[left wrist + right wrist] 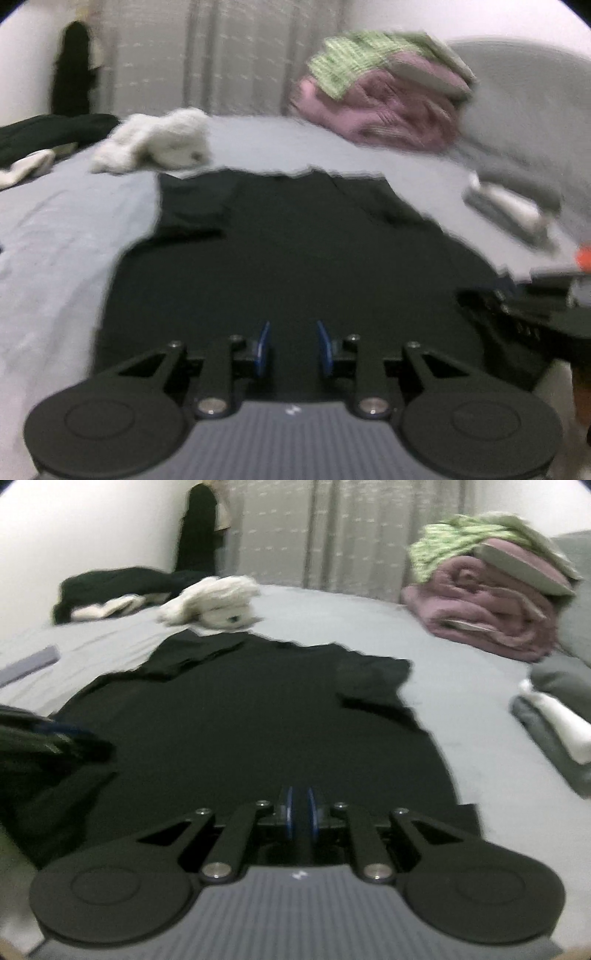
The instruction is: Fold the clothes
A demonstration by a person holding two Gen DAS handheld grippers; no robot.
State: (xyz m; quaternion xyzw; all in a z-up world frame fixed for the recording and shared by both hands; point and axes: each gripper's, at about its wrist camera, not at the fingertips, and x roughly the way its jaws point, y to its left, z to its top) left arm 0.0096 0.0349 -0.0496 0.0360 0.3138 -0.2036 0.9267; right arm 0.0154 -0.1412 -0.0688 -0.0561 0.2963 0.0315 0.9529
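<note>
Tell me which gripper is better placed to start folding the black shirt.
Right, probably. The right gripper looks nearly shut at the black shirt hem, though whether it pinches cloth is unclear. The left gripper hovers open over the hem, holding nothing.

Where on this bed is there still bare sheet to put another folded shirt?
Bare sheet lies between the black shirt and the pink blanket pile, and left of the shirt's sleeve. Crowded: the far left corner with the white garment, and the right edge with folded clothes.
</note>
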